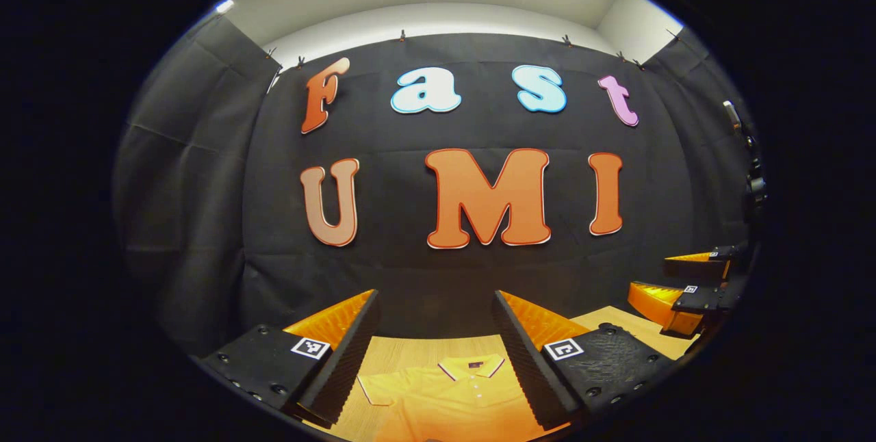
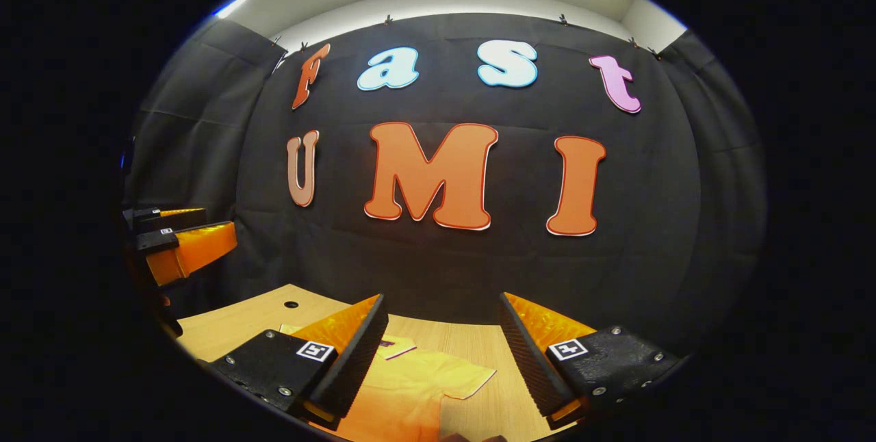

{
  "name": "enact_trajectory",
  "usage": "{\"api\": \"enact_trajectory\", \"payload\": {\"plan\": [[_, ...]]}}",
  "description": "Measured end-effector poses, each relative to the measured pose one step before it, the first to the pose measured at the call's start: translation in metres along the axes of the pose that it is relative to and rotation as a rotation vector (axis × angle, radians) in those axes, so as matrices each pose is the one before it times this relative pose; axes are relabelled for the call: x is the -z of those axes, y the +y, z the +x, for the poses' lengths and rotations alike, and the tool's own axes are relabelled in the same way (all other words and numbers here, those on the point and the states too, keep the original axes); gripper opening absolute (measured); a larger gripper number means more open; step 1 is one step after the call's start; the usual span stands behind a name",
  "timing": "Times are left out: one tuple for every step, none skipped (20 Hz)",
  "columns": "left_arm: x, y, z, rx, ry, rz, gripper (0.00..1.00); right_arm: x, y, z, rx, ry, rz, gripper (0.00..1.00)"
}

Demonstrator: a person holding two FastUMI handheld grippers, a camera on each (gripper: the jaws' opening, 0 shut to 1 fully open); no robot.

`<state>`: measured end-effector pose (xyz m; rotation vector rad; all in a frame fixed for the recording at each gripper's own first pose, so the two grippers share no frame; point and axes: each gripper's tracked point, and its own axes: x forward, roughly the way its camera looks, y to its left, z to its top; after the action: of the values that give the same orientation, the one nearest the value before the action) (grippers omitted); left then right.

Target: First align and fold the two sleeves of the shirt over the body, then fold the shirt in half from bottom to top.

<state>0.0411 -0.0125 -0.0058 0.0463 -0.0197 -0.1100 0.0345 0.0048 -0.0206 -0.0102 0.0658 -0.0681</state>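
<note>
Shirt [image 1: 448, 394] flat on counter [image 2: 472, 343], collar toward the wall, sleeves spread.

Left tool [image 1: 438, 353] held above collar, fingers wide apart, gripping nothing. Right tool [image 2: 441, 360] above one sleeve [image 2: 465, 379], likewise wide open and empty. Bare wood beyond the sleeve edge; small hole [image 2: 291, 304] in the counter. Black cloth wall close behind.

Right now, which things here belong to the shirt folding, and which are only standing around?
For the job:
- yellow shirt, flat on the table, sleeves not yet folded
- left gripper, fingers open above the collar
- right gripper, fingers open above one sleeve

Not part of it:
- wooden table, with a small hole
- black cloth wall
</note>
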Motion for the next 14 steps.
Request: {"api": "enact_trajectory", "payload": {"plan": [[0.00025, 0.00110, 0.00453, 0.01323, -0.00245, 0.00644, 0.96, -0.00097, 0.00229, 0.00407, 0.01077, -0.00546, 0.00116, 0.98], [0.00003, 0.00159, 0.00445, 0.01240, -0.00073, 0.00354, 0.98, 0.00152, 0.00223, 0.00468, 0.00952, 0.00292, 0.00163, 0.98], [0.00014, 0.00104, 0.00292, 0.01036, 0.00016, -0.00155, 0.97, 0.00363, 0.00117, 0.00526, 0.00777, 0.01323, 0.00195, 0.98], [0.00212, 0.00148, 0.00197, 0.01012, -0.00165, -0.00387, 0.97, 0.00413, -0.00017, 0.00373, 0.00700, 0.01803, 0.00136, 0.98], [0.00122, 0.00204, 0.00098, 0.00257, 0.00032, -0.00339, 0.98, 0.00527, -0.00257, 0.00535, 0.01014, 0.01428, -0.00238, 0.98], [0.00182, 0.00332, 0.00126, 0.00445, 0.00011, -0.00587, 0.98, 0.00661, -0.00320, 0.00533, 0.01508, 0.02079, -0.00545, 0.98], [0.00096, 0.00236, 0.00073, 0.00146, 0.00466, -0.00394, 0.97, 0.01022, -0.00312, 0.00530, 0.01399, 0.03051, -0.00179, 0.98], [0.00188, 0.00339, -0.00130, -0.00124, 0.00370, -0.00098, 0.97, 0.00888, -0.00152, 0.00535, 0.00650, 0.02945, 0.00262, 0.98], [0.00067, 0.00373, -0.00030, -0.00360, 0.00548, 0.00023, 0.98, 0.00854, -0.00194, 0.00723, 0.00708, 0.02463, 0.00275, 0.98], [0.00266, 0.00404, -0.00064, -0.00921, 0.00149, 0.00244, 0.98, 0.00930, -0.00354, 0.00671, 0.00735, 0.02865, -0.00036, 0.98], [-0.00006, 0.00527, -0.00157, -0.00912, 0.00384, 0.00367, 0.98, 0.01167, -0.00312, 0.00852, 0.00332, 0.03604, -0.00244, 0.98], [0.00216, 0.00469, -0.00121, -0.01418, 0.00356, 0.00643, 0.98, 0.00887, -0.00188, 0.00630, -0.00160, 0.03444, 0.00020, 0.98], [-0.00055, 0.00585, -0.00062, -0.01397, 0.00194, 0.00455, 0.97, 0.00809, -0.00082, 0.00901, 0.00019, 0.02818, 0.00126, 0.98], [0.00037, 0.00433, -0.00095, -0.01354, 0.00357, 0.00432, 0.97, 0.01042, -0.00285, 0.00930, 0.00874, 0.03367, 0.00232, 0.98]]}}
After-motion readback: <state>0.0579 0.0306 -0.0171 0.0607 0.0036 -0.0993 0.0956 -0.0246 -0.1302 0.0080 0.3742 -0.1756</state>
